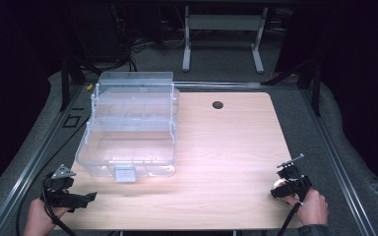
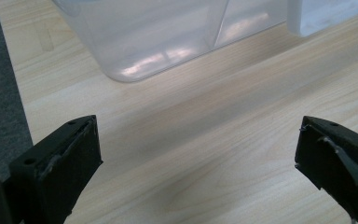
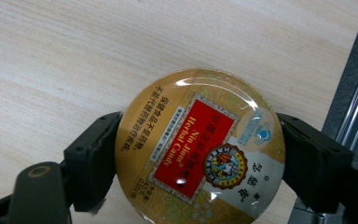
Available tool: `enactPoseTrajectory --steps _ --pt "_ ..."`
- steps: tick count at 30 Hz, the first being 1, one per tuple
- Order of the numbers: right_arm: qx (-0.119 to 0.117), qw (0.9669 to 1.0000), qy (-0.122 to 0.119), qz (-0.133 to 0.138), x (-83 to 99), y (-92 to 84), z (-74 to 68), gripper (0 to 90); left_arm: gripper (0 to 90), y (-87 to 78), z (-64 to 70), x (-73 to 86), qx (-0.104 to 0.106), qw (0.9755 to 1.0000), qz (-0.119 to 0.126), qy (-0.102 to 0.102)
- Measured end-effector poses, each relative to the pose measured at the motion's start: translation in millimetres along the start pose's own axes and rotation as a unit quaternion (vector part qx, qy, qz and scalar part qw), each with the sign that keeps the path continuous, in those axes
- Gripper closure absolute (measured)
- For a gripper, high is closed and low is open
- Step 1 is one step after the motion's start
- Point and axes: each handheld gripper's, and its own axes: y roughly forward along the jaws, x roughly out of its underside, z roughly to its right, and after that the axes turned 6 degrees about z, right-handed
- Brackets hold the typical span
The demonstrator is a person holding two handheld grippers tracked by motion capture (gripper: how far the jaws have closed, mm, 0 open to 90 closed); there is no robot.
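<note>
Gold tin (image 3: 200, 147): round herbal candy tin, near right table (image 1: 226, 142) corner.
Right gripper (image 3: 200, 154): jaws clamp the tin's sides.
Left gripper (image 2: 196, 154): jaws apart, nothing between, near left.
Clear box (image 1: 128, 128): far left.

Round gold candy tin (image 3: 200, 147) (red label up), clamped between jaws

Worktop (image 1: 226, 147): light wood-grain, rectangular, rounded corners, round cable hole (image 1: 218, 104) near far edge. Clear plastic organizer box (image 1: 128, 128) sits on left half, tiered trays folded open, front latch facing person. Box near left front corner in left gripper view. Worktop stands on grey carpeted floor (image 1: 29, 142).
</note>
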Motion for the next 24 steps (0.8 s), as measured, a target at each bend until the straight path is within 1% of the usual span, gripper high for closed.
enactPoseTrajectory --steps 2,4,6,10,11,12,13,14,15,17,20,22,24 --pt "-0.003 1.0 -0.001 -0.001 0.7 0.5 -0.1 18.9 0.1 -1.1 -0.5 0.4 -0.001 1.0 0.0 -0.001" --pt "-0.007 1.0 0.0 0.002 1.4 0.0 -0.3 14.0 0.1 -2.8 -1.4 0.6 -0.001 1.0 0.001 -0.002" --pt "-0.006 0.9999 0.003 0.007 1.1 -2.8 -0.2 13.3 0.1 -4.4 -2.1 0.2 -0.001 1.0 0.0 -0.003" --pt "-0.015 0.9997 0.001 0.017 -1.0 -11.5 -1.1 12.3 0.1 -10.0 -4.2 -2.9 -0.003 1.0 0.003 -0.005" --pt "-0.015 0.9997 0.0 0.019 -1.7 -13.6 -2.1 12.1 0.1 -11.6 -4.9 -4.3 -0.003 1.0 0.005 -0.005" --pt "-0.003 0.9998 -0.002 0.021 -2.4 -15.8 -4.1 12.1 0.1 -13.6 -5.6 -6.0 -0.003 1.0 0.004 -0.006" --pt "-0.008 0.9997 -0.003 0.023 -3.1 -17.6 -5.1 12.1 0.0 -15.4 -6.2 -8.0 -0.004 0.9999 0.007 -0.007" --pt "-0.018 0.9995 -0.004 0.026 -3.8 -19.3 -5.6 12.1 0.0 -17.7 -7.1 -10.4 -0.004 0.9999 0.009 -0.006" --pt "-0.021 0.9994 -0.006 0.028 -4.4 -20.8 -6.6 12.1 0.0 -20.0 -7.6 -13.0 -0.003 0.9999 0.014 -0.006" --pt "-0.021 0.9993 -0.01 0.031 -5.7 -22.9 -10.0 12.2 0.1 -25.3 -9.3 -19.7 -0.005 0.9997 0.022 -0.007" --pt "-0.028 0.9989 -0.016 0.033 -7.9 -24.7 -15.3 12.2 0.3 -30.7 -14.4 -32.5 -0.008 0.9996 0.025 -0.006" --pt "-0.037 0.9985 -0.016 0.037 -9.3 -25.3 -18.5 12.3 0.5 -32.6 -18.8 -41.6 -0.008 0.9997 0.024 -0.005" --pt "-0.042 0.9982 -0.02 0.039 -10.8 -25.8 -21.2 12.2 0.5 -33.1 -23.3 -50.5 -0.004 0.9997 0.022 -0.007"
